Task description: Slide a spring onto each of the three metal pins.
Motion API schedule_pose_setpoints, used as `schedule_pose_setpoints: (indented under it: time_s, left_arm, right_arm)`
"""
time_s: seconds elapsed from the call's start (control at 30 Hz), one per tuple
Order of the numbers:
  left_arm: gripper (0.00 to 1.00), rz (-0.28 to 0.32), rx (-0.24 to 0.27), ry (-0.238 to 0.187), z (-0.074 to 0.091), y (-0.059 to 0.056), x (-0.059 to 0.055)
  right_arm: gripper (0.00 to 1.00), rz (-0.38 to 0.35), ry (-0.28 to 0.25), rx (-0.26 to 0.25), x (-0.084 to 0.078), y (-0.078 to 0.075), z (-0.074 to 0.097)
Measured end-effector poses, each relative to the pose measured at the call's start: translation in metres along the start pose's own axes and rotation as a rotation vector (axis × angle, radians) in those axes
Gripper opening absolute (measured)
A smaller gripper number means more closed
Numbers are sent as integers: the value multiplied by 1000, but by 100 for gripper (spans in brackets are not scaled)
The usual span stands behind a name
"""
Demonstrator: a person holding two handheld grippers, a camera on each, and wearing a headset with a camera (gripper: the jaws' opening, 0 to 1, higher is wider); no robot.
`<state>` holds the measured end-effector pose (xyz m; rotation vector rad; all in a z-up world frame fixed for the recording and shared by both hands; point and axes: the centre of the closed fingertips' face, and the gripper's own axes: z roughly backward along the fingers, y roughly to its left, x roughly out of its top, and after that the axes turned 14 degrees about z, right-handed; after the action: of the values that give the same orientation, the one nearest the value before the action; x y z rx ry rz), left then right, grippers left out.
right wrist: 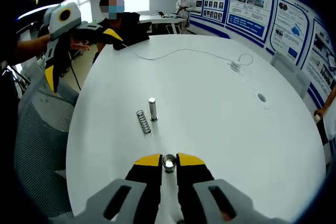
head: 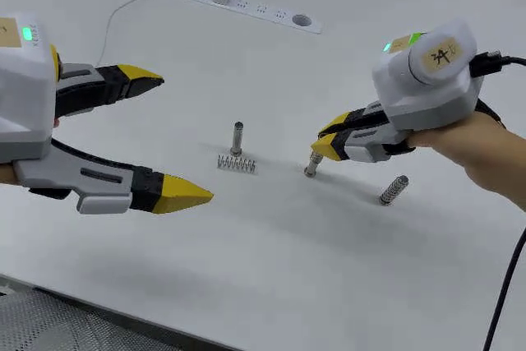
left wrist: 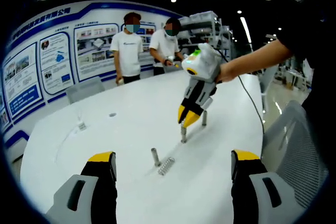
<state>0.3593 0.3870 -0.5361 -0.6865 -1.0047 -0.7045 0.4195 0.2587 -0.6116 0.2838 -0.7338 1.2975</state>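
A bare metal pin [head: 237, 137] stands upright mid-table, with a loose spring [head: 237, 163] lying just in front of it. My right gripper [head: 321, 147] is shut on the top of a second pin [head: 313, 163], which has coils around it and touches the table at a tilt. The right gripper view shows that pin's round end [right wrist: 169, 162] between the closed yellow tips, and beyond it the bare pin [right wrist: 152, 107] and spring [right wrist: 142, 121]. A third pin [head: 394, 190] wrapped in a spring sits to the right. My left gripper [head: 187, 139] hangs wide open at the left, holding nothing.
A white power strip [head: 246, 4] with a plugged-in cable lies at the table's far edge. A mesh chair [right wrist: 42, 129] stands by the near edge. Two people [left wrist: 147, 45] stand beyond the far side of the table.
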Motion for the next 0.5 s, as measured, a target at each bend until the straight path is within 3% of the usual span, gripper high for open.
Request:
schedule_pose_setpoints:
  time_s: [0.1,0.5]
  left_arm:
    - [93,10,21,-7,2,6,1]
    - [98,13,58,-17,6,12,3]
  right_arm:
    - [11,-2,10,5,-3,0,-3]
    - [11,12,45,27,-13,3,-14]
